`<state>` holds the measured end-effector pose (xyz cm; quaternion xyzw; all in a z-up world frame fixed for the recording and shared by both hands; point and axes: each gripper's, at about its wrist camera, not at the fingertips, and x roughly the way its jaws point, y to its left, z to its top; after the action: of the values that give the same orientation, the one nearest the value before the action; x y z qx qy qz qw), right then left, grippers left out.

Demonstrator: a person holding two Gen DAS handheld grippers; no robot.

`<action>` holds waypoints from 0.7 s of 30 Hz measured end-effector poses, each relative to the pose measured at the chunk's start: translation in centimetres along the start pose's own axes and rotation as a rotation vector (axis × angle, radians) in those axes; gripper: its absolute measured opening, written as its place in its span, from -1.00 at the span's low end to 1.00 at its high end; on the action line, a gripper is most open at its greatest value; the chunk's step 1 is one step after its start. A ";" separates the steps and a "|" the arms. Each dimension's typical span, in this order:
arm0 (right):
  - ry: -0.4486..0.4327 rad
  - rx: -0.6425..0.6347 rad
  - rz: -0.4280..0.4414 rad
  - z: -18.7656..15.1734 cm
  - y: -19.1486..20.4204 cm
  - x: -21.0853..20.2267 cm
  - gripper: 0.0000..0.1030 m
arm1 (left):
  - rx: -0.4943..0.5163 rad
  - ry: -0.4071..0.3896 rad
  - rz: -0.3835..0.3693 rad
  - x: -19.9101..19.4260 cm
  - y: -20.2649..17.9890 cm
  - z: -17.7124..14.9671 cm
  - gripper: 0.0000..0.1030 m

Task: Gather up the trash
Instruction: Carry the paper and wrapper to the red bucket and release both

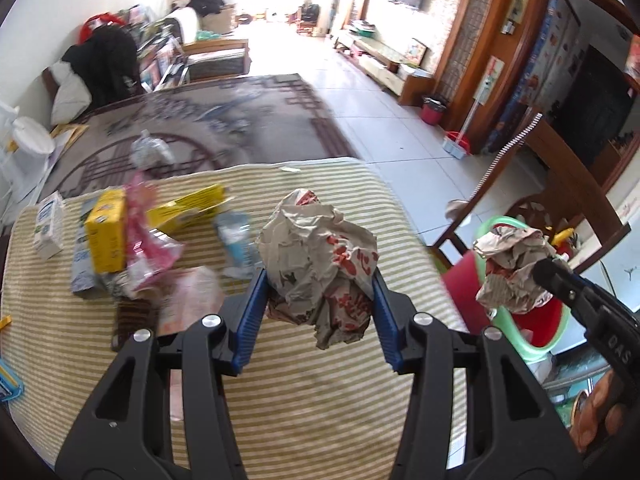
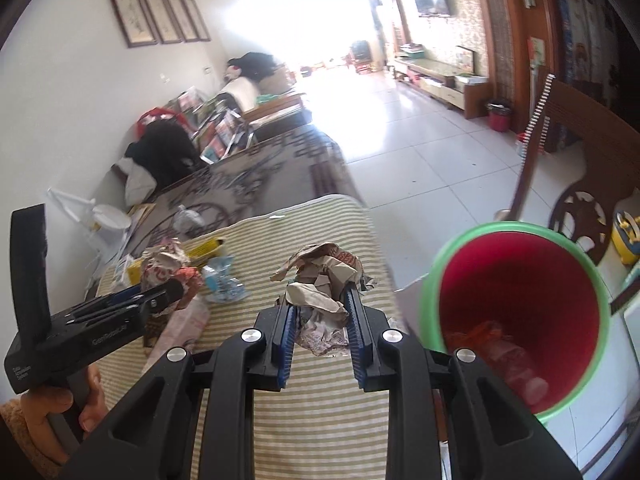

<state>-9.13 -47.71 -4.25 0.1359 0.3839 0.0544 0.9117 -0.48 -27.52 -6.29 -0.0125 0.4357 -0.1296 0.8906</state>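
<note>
Both pairs of jaws are being kept closed on crumpled paper. By the left gripper [image 1: 318, 280] a large paper wad [image 1: 320, 264], brown with red print, is being gripped between blue pads [image 1: 252, 312]; it is being held above the striped cloth [image 1: 320, 400] covering the table. By the right gripper [image 2: 320, 312] a smaller paper ball [image 2: 324, 280] is being pinched above the same cloth, just left of the bin [image 2: 520, 320], a red pail with a green rim standing off the cloth's right edge. Inside the bin, some discarded wrappers [image 2: 512, 360] are being shown at the bottom. On the far left part of the cloth, remaining trash is being left lying: a yellow box [image 1: 106, 236], a white carton [image 1: 48, 226], a pink wrapper [image 1: 140, 232] and a clear bottle [image 1: 236, 240]. Beyond the cloth, a patterned rug [image 1: 224, 120] is being shown on the floor.
</note>
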 end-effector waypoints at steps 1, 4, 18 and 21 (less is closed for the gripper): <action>-0.004 0.012 -0.012 0.1 -1.0 -0.3 -0.57 | 0.011 -0.004 -0.006 0.0 -0.6 0.2 -0.07; -0.026 0.052 -0.070 0.7 -4.1 -1.2 -0.57 | 0.046 -0.015 -0.030 0.1 -2.8 0.6 -0.07; -0.040 0.146 -0.189 1.5 -12.4 -2.3 -0.54 | 0.149 -0.006 -0.098 1.3 -8.9 1.1 -0.07; -0.044 0.167 -0.230 1.4 -13.2 -2.3 -0.14 | 0.167 0.000 -0.110 1.7 -9.9 1.2 -0.07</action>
<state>-9.82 -61.07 -5.61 0.1676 0.3799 -0.0853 0.9057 -0.75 -37.60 -5.54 0.0376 0.4219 -0.2142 0.8802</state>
